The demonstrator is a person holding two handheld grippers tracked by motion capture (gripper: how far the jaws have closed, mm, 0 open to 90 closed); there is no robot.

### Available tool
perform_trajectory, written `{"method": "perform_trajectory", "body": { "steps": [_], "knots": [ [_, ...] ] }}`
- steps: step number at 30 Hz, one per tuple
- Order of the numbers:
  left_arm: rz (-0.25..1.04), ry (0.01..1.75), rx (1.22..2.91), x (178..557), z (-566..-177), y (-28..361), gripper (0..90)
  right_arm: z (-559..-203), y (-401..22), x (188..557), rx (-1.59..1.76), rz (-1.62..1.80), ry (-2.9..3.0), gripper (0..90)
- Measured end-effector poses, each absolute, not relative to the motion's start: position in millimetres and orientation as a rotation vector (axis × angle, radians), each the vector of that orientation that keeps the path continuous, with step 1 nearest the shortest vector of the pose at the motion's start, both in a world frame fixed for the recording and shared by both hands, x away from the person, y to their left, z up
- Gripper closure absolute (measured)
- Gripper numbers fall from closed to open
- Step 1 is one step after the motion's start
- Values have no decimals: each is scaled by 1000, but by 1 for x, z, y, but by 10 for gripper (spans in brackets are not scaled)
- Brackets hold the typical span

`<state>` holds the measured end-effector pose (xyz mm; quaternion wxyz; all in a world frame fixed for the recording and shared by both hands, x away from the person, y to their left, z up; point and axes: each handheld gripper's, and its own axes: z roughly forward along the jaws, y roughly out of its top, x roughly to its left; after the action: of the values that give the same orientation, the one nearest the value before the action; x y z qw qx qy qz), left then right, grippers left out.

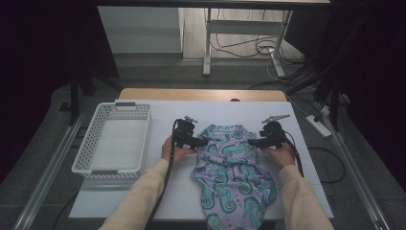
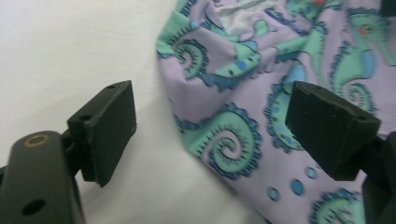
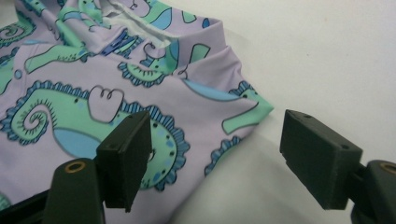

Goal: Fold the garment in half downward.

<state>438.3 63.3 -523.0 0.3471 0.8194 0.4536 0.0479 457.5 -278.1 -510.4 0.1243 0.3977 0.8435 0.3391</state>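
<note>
the garment (image 1: 232,167), lilac with green seahorse print, lies flat on the white counter (image 1: 158,201), near its middle, neck end toward the far edge and lower end reaching the near edge. its cloth is rumpled around the neck opening.

the left hand-held gripper (image 1: 200,142) sits at the garment's left upper edge. in the left gripper view, its jaws stand spread: one pad over bare counter (image 2: 70,56), the other over the printed cloth (image 2: 224,93). the garment edge runs between them; neither pad presses on it.

the right hand-held gripper (image 1: 253,142) sits at the garment's right upper edge. in the right gripper view, its jaws are likewise spread, one pad over the cloth (image 3: 70,102), the other over bare counter (image 3: 327,70), with the garment's corner between them, not pinched.

a white basket (image 1: 91,143) stands on the counter to the left, well apart from the garment.
</note>
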Motion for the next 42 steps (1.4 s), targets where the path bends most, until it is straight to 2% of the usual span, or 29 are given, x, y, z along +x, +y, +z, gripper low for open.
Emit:
{"method": "perform_trajectory", "body": {
  "steps": [19, 23, 26, 30, 32, 35, 37, 40, 42],
  "knots": [
    [120, 1180, 2170, 455, -534, 58, 122, -520, -265, 483, 1169, 893, 2484, 191],
    [100, 1162, 2155, 452, -534, 56, 194, -524, -258, 483, 1134, 872, 2507, 200],
    [120, 1119, 2188, 446, -534, 49, 258, -523, -254, 480, 1097, 877, 2526, 284],
    [144, 1078, 2224, 438, -532, 43, 420, -521, -251, 476, 1050, 875, 2558, 437],
    [148, 1061, 2233, 434, -532, 42, 518, -520, -249, 474, 1030, 889, 2575, 537],
    [127, 1037, 2237, 431, -532, 43, 675, -519, -248, 473, 999, 916, 2623, 743],
    [108, 1024, 2239, 430, -532, 43, 758, -519, -246, 471, 984, 923, 2643, 778],
    [131, 1023, 2223, 428, -530, 45, 826, -518, -244, 470, 970, 920, 2636, 797],
    [144, 1024, 2214, 428, -528, 47, 837, -516, -245, 469, 962, 929, 2630, 803]
  ]
}}
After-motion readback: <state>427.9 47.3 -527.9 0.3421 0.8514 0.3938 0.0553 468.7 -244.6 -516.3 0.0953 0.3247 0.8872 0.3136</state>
